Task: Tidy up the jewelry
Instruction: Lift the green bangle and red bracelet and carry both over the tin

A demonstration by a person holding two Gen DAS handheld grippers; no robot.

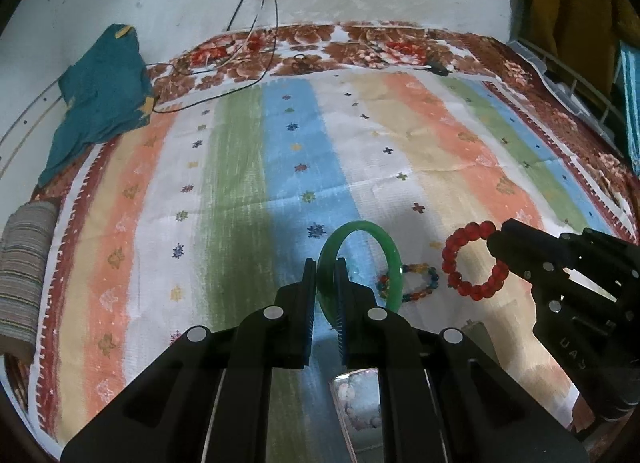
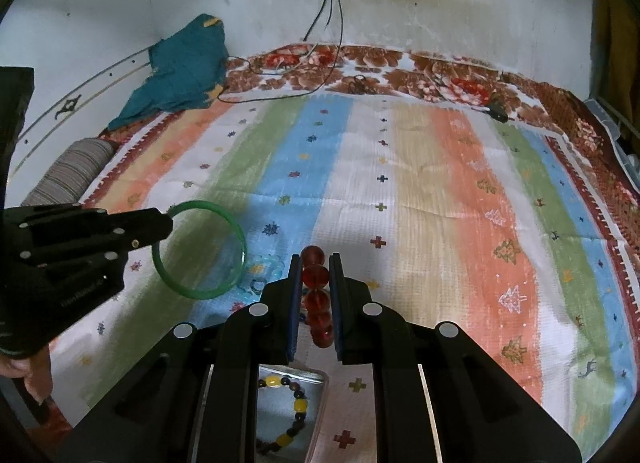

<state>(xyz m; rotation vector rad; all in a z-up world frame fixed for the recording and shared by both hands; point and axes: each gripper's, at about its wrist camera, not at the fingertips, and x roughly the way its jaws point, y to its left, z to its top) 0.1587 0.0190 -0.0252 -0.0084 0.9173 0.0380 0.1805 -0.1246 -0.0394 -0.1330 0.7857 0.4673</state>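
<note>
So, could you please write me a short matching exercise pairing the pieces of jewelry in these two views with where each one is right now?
Things:
1. green bangle
2. red bead bracelet
3. multicolored bead bracelet
4. black and yellow bead bracelet

Places:
A. lying in the clear tray
B. lying loose on the striped cloth
C. clamped in the left gripper
D. clamped in the right gripper

Pairs: 1-C, 2-D, 3-B, 4-A

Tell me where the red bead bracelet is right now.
The red bead bracelet is clamped in the right gripper, held above the striped bedspread, just right of the green bangle that the left gripper holds.
</note>
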